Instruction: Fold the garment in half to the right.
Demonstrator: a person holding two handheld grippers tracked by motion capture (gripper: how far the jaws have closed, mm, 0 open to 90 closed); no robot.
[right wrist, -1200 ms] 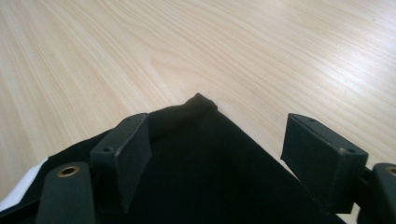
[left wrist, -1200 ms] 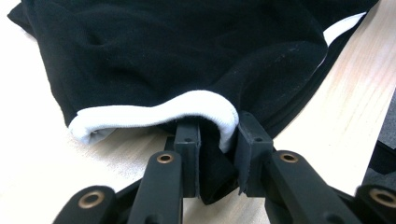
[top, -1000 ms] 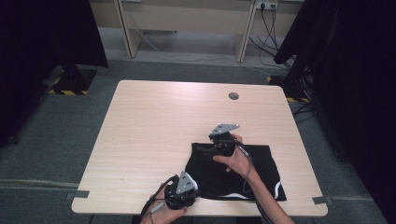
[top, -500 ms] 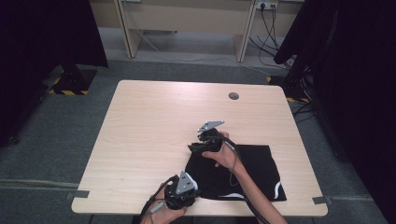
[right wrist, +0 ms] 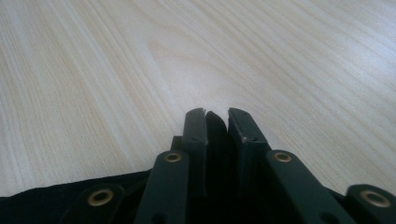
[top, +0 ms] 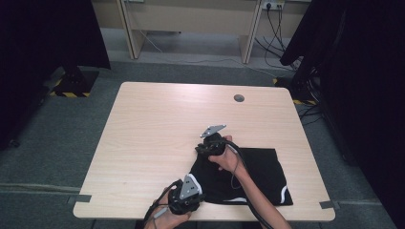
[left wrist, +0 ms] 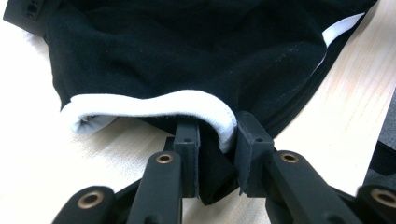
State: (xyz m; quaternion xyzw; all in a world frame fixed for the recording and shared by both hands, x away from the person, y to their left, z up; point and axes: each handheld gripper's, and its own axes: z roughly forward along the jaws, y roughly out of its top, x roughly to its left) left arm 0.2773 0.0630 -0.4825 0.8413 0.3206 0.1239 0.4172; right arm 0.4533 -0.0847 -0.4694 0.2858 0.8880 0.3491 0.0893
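My light wooden table (top: 157, 143) carries one thing — a black white-trimmed cloth garment (top: 260, 174) toward five o'clock.

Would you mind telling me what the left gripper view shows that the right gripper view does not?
Left gripper view: the left gripper shut on the white-trimmed edge of the black garment, with another white strip at the far side. Right gripper view: the right gripper, whose jaws have just been closing, with a fold of black cloth between them, pointing across bare table. Both: black jaws, dark fabric and light wood.
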